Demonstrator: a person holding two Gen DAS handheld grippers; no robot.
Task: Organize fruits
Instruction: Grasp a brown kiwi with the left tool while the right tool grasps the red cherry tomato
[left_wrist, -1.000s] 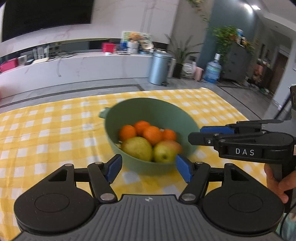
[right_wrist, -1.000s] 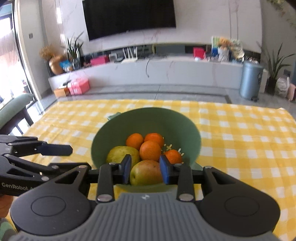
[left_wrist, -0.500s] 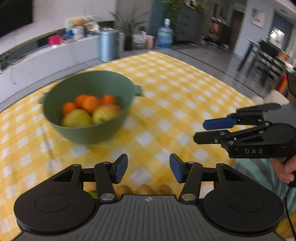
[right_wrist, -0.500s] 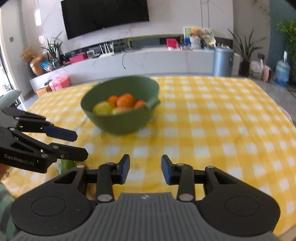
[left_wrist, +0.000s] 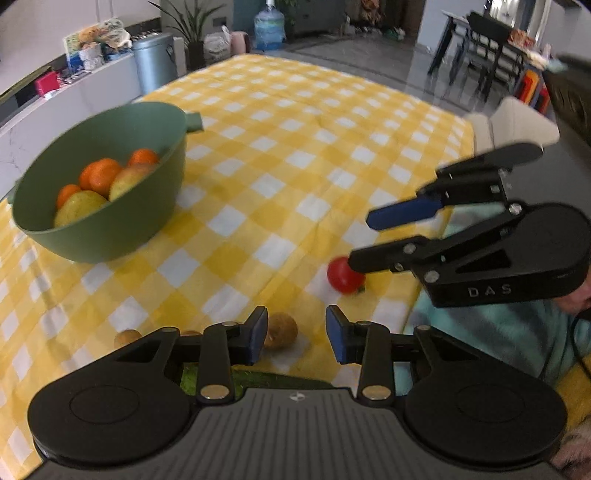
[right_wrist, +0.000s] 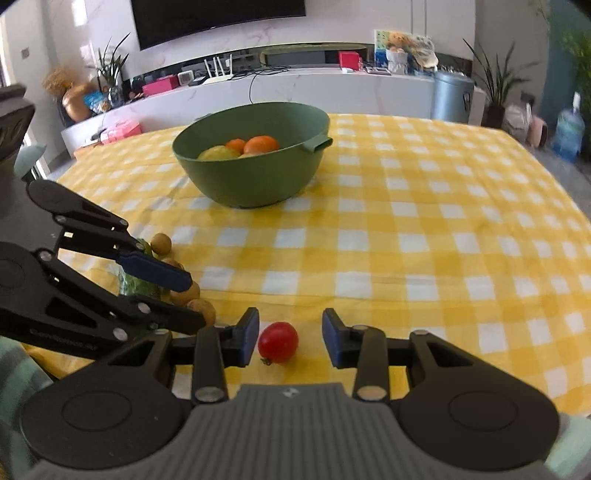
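A green bowl (right_wrist: 258, 177) holds oranges (right_wrist: 260, 144) and pears; it also shows in the left wrist view (left_wrist: 122, 218). A red tomato (right_wrist: 277, 342) lies on the cloth between my right gripper's (right_wrist: 290, 341) open fingers, nearer the left pad; it also shows in the left wrist view (left_wrist: 343, 276). My left gripper (left_wrist: 295, 338) is open and empty above a small brown fruit (left_wrist: 281, 330). More small brown fruits (right_wrist: 192, 291) and a green vegetable (right_wrist: 138, 286) lie at the near edge, partly hidden by the left gripper.
The table has a yellow and white checked cloth (right_wrist: 424, 236). A grey bin (right_wrist: 452, 96) and a long white counter (right_wrist: 295, 88) stand beyond it. Chairs (left_wrist: 480, 48) stand off to the right in the left wrist view.
Both grippers pulled back from the bowl to the near table edge. The right gripper let go of the pear, which stayed in the bowl. The tomato and small brown fruits came into view.
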